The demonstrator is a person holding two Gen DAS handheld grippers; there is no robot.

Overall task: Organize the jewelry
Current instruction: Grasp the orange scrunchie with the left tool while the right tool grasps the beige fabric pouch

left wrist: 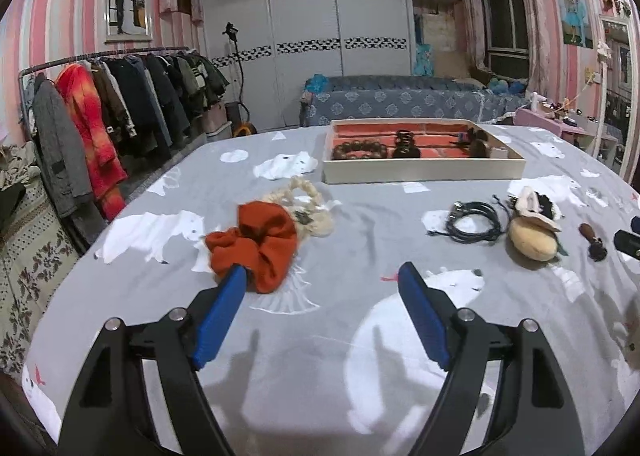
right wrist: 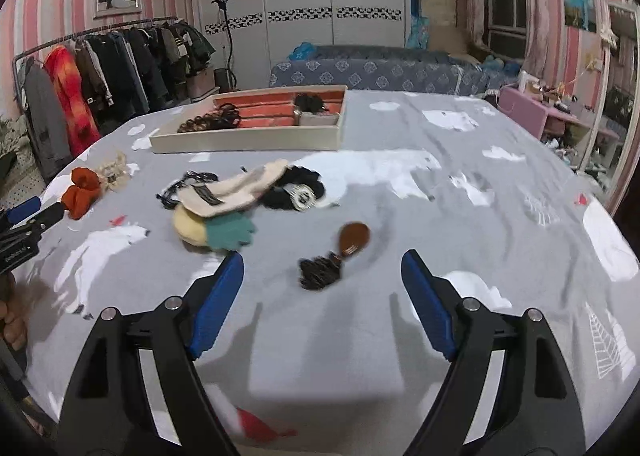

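Left gripper (left wrist: 322, 272) spread wide over the bed (left wrist: 320, 336), its left fingertip touching the orange scrunchie (left wrist: 256, 244); right gripper (right wrist: 322, 262) likewise spread, brown tassel earring (right wrist: 332, 260) between its tips.

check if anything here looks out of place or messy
Nothing is damaged or spilled, but most pieces lie loose on the bedspread outside the tray: the orange scrunchie, black cord, and a heap of cream, yellow and green items overlapping each other. Both claws are open and empty.

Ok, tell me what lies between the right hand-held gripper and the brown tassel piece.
Nothing: in the right wrist view only bare bedsheet separates the open right hand-held gripper from the brown tassel piece.
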